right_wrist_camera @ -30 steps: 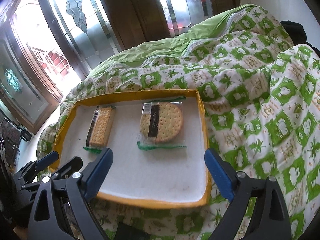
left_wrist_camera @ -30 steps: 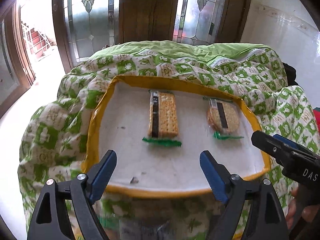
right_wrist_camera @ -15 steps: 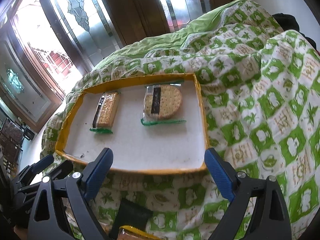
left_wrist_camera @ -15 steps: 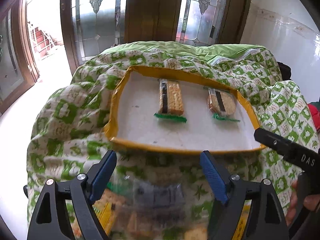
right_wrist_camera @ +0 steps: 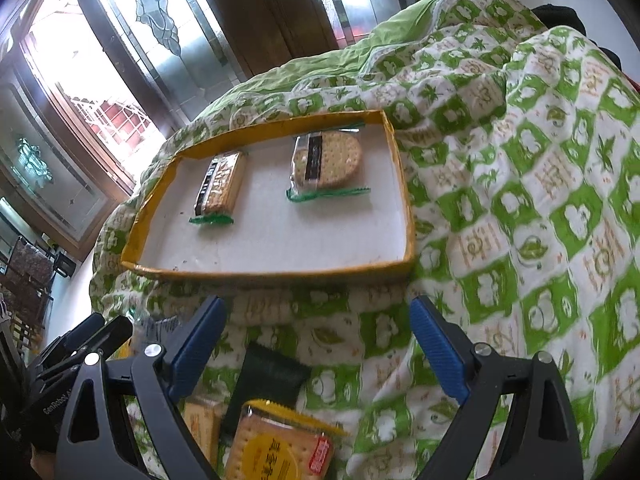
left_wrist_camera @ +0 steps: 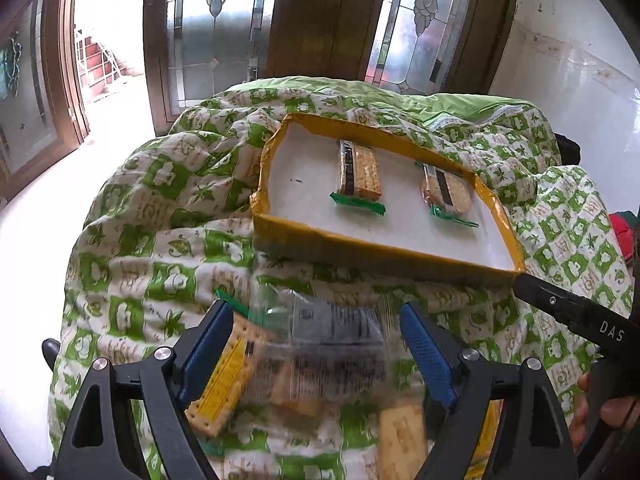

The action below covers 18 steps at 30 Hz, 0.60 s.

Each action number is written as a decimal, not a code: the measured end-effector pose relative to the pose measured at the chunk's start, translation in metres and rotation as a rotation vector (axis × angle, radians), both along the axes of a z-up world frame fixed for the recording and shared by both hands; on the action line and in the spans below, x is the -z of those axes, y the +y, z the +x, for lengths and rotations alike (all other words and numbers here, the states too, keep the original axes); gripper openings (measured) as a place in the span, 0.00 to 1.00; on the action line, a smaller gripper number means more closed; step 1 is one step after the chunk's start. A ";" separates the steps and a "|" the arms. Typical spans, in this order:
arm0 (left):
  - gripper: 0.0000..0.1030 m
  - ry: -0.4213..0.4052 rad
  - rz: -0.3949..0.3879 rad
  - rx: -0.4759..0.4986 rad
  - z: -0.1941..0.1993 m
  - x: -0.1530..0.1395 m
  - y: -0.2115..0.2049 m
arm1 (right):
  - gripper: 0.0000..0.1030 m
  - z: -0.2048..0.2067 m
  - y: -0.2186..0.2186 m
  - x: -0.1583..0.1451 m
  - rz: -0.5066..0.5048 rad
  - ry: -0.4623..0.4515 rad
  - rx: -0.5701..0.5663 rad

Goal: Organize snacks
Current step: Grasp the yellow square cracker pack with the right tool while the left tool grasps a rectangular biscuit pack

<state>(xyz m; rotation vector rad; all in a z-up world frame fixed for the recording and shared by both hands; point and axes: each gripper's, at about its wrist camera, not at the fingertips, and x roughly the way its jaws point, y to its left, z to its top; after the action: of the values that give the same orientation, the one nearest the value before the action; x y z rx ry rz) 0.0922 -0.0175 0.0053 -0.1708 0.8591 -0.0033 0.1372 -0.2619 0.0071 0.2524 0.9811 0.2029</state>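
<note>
A yellow-rimmed white tray [left_wrist_camera: 360,246] [right_wrist_camera: 280,270] lies on the quilt. In it are a rectangular cracker pack [left_wrist_camera: 360,174] [right_wrist_camera: 222,182] and a round biscuit pack [left_wrist_camera: 446,194] [right_wrist_camera: 326,160]. My left gripper [left_wrist_camera: 316,344] is open, above a clear-wrapped cracker pack [left_wrist_camera: 320,356] on the quilt in front of the tray. My right gripper [right_wrist_camera: 318,344] is open and empty, above a yellow biscuit pack [right_wrist_camera: 280,448] and a dark green packet [right_wrist_camera: 268,380].
The green and white quilt [right_wrist_camera: 520,200] covers a mound. More cracker packs [left_wrist_camera: 400,436] lie near the front. Glass doors [left_wrist_camera: 224,20] stand behind. The right gripper's body [left_wrist_camera: 580,320] shows at the right of the left wrist view.
Both grippers have pulled back from the tray toward the near side of the quilt. Loose snack packs have come into view under them. The tray's contents have not moved.
</note>
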 end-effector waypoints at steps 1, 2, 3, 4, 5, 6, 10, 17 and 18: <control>0.85 0.000 0.003 0.001 -0.003 0.000 -0.001 | 0.90 -0.002 0.000 0.000 0.001 0.001 -0.001; 0.85 0.001 0.006 0.005 -0.006 0.001 -0.002 | 0.90 -0.004 0.000 0.000 0.001 0.002 -0.002; 0.85 0.001 0.007 0.007 -0.008 0.002 -0.003 | 0.90 -0.007 0.001 0.001 0.000 0.004 -0.005; 0.85 0.001 0.009 0.009 -0.012 0.003 -0.004 | 0.90 -0.008 0.001 0.001 0.000 0.006 -0.007; 0.85 0.002 0.010 0.010 -0.015 0.004 -0.005 | 0.90 -0.011 0.002 0.001 0.000 0.008 -0.010; 0.85 0.003 0.008 0.012 -0.017 0.004 -0.005 | 0.90 -0.014 0.003 0.002 -0.001 0.010 -0.013; 0.85 0.012 -0.004 0.015 -0.027 0.008 -0.008 | 0.90 -0.024 0.004 0.004 -0.006 0.015 -0.019; 0.85 0.030 -0.011 0.018 -0.042 0.016 -0.009 | 0.90 -0.041 0.005 0.008 -0.007 0.029 -0.024; 0.85 0.034 -0.012 0.019 -0.044 0.017 -0.009 | 0.90 -0.043 0.005 0.009 -0.008 0.030 -0.028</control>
<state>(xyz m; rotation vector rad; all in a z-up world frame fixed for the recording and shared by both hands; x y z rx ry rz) 0.0479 -0.0268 -0.0119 -0.1738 0.8942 -0.0234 0.0944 -0.2566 -0.0015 0.2353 1.0150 0.2209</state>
